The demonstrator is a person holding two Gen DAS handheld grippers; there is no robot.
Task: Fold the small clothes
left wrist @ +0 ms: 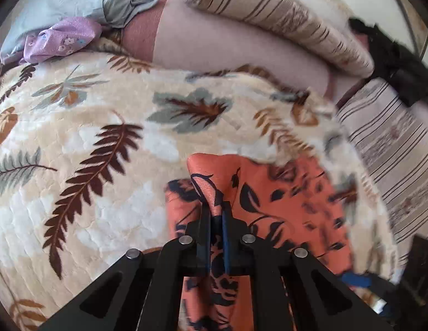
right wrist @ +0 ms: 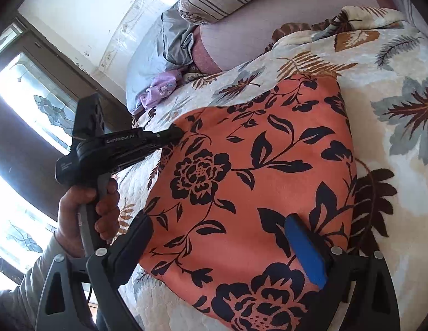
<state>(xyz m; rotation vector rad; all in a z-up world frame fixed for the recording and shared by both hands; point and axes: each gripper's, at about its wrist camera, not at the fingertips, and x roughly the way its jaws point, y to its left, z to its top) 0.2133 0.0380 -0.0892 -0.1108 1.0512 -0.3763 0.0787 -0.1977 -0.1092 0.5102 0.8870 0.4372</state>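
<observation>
Leaf-patterned blanket [right wrist: 379, 63] covers the bed; on it the orange floral cloth [right wrist: 241, 179] lies spread. At nine o'clock the left tool [left wrist: 216, 209] pinches its edge, jaws closed. Right tool [right wrist: 222, 245] straddles the six o'clock edge, jaws wide apart.

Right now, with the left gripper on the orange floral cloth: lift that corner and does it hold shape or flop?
Probably flops: the orange floral cloth bunches into soft folds where the left gripper pinches it. Likely light, since it drapes thinly over the leaf-print blanket and follows its bumps. It may drag rather than slide, as the blanket looks plush. The right gripper hangs open over it, not gripping.
</observation>
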